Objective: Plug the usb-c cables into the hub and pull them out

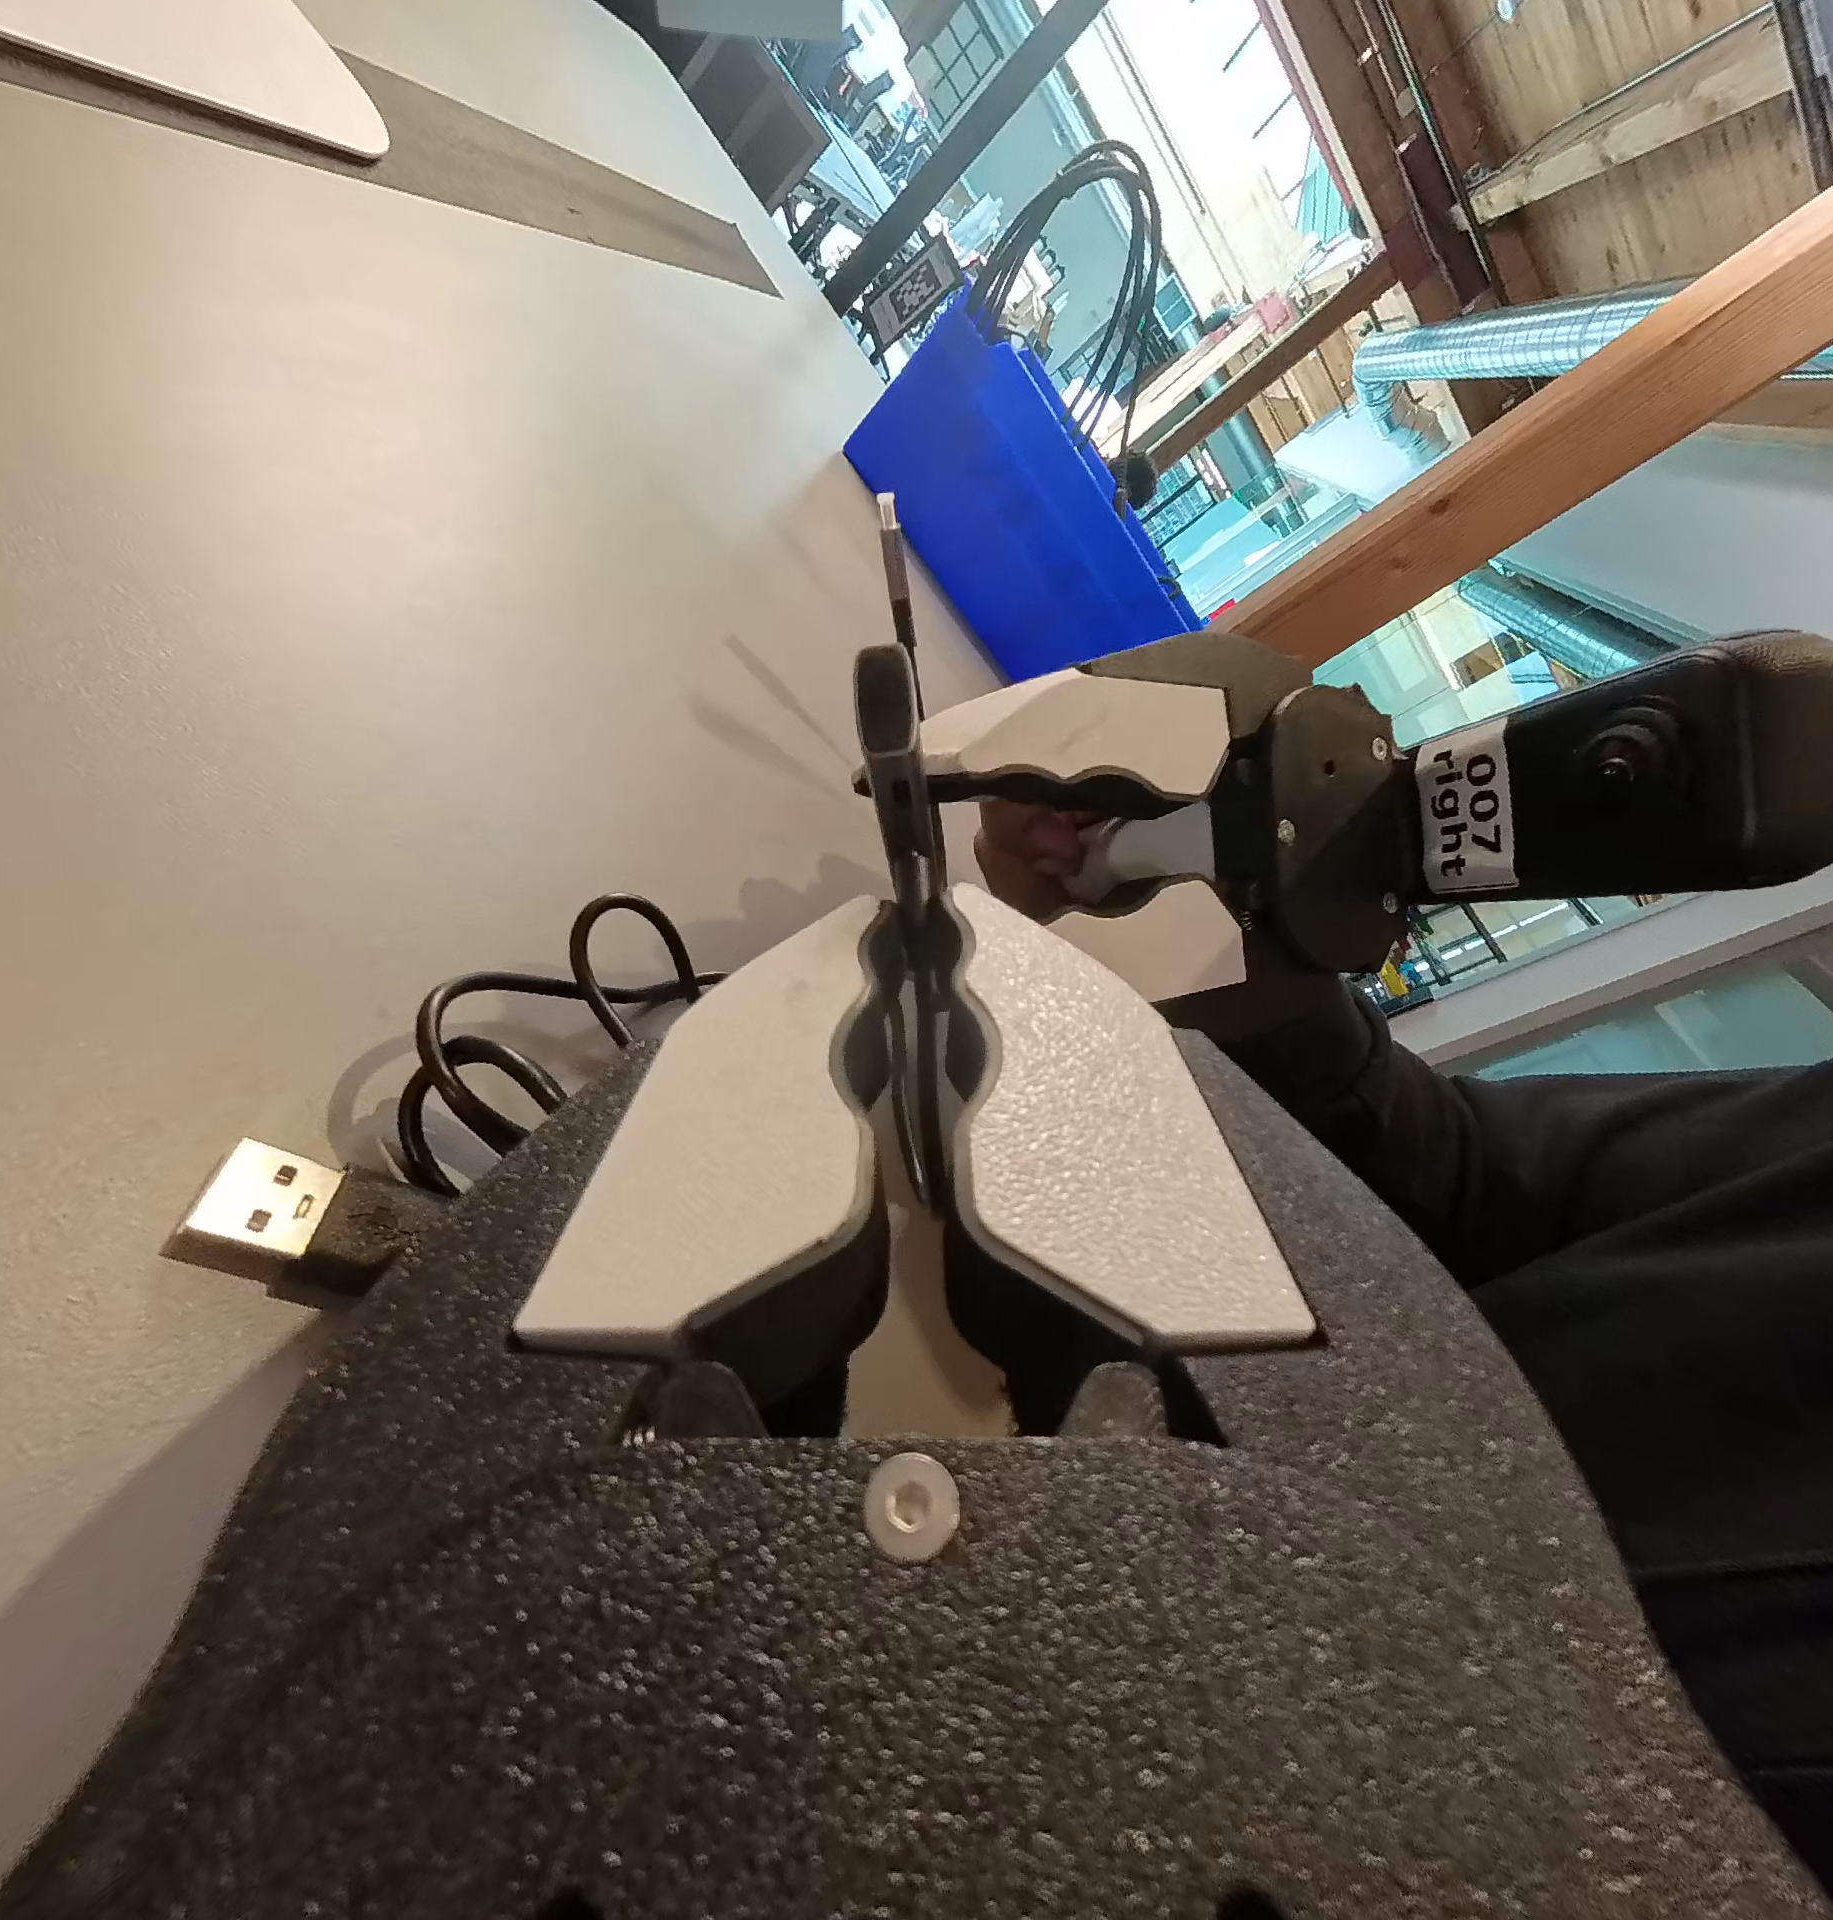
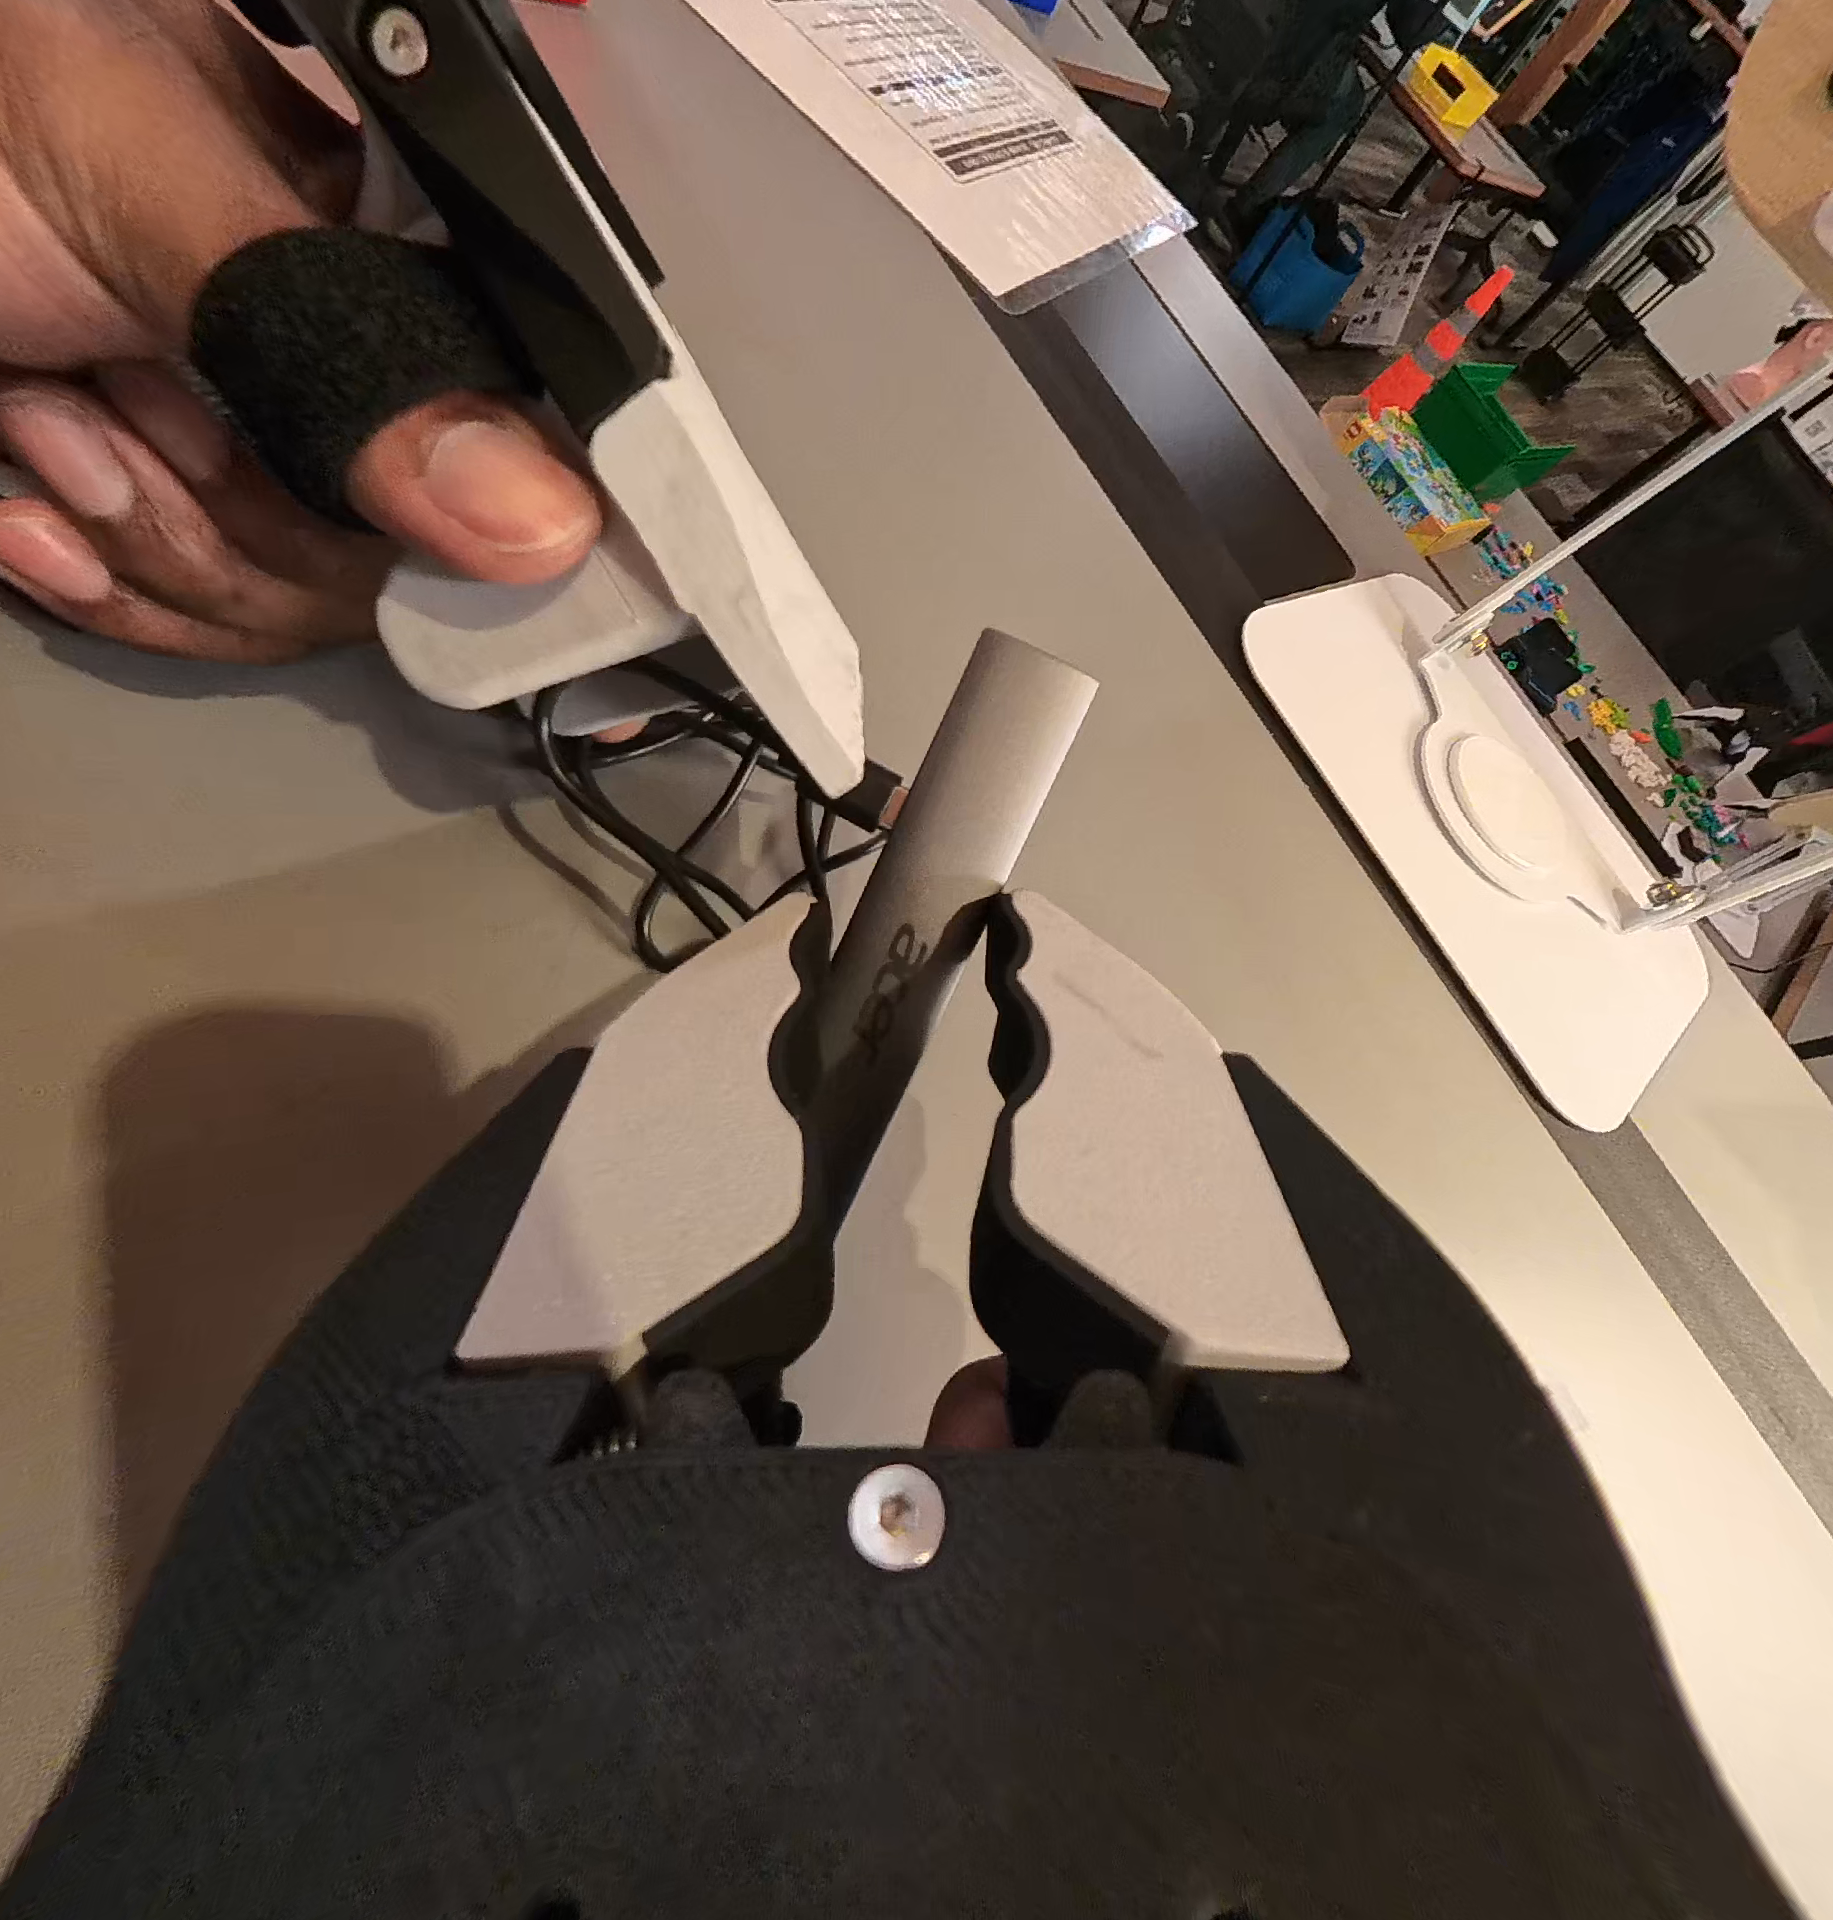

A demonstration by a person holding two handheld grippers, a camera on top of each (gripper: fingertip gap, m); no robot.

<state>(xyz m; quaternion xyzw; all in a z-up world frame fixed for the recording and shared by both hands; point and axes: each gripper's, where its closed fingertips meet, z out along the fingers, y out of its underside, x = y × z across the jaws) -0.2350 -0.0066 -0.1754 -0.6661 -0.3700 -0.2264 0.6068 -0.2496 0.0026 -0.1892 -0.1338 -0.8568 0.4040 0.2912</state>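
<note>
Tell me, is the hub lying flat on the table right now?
No, the hub is held up off the table, clamped in the right gripper.

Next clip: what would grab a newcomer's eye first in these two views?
Centre of the right wrist view: the right gripper clamps a grey hub tilted above the table, and the left gripper brings a black usb-c cable to its side. In the left wrist view, a loose USB-A plug lies at lower left, with a blue bin behind.
</note>
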